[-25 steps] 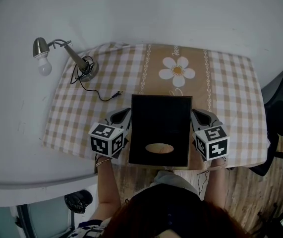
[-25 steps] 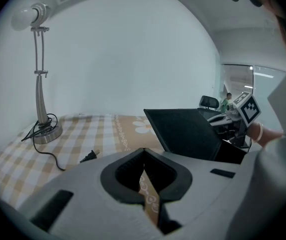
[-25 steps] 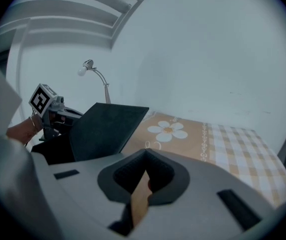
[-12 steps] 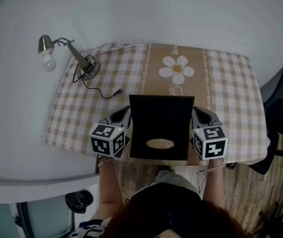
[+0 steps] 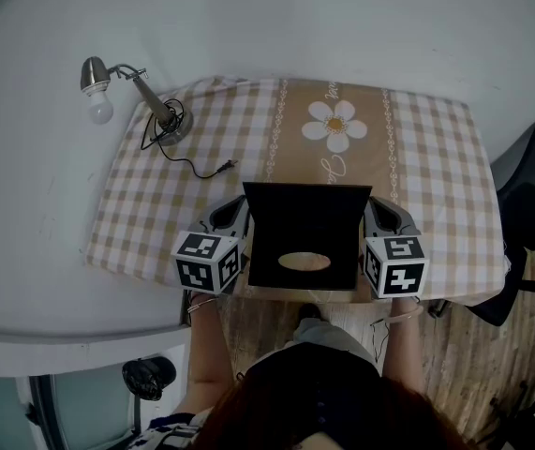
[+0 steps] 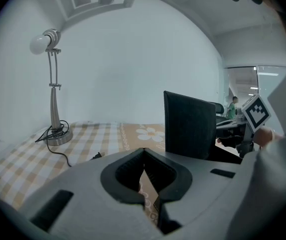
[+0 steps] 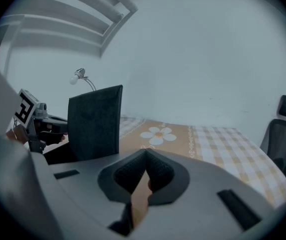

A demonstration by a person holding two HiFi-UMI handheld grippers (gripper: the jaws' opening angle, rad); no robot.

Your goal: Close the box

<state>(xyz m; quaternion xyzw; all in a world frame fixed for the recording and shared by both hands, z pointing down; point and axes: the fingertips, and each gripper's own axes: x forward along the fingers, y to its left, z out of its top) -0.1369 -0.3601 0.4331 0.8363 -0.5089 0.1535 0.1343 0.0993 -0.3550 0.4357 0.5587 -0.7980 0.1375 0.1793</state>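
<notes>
Looking down in the head view, the black box sits at the near edge of the tabletop, about midway along it, with its lid raised and facing up at the camera. The left claw and right claw flank it, one just beside each side edge; whether either touches the lid I can't tell. A lamp stands at the far left corner. In the left gripper view, the left claw is pinched narrow with nothing in it, and the lid stands upright just to its right. In the right gripper view, the right claw is likewise drawn together and empty, with the lid upright on its left. I'd judge the closing about half done: next the lid wants tipping past vertical and easing down evenly from both sides.
</notes>
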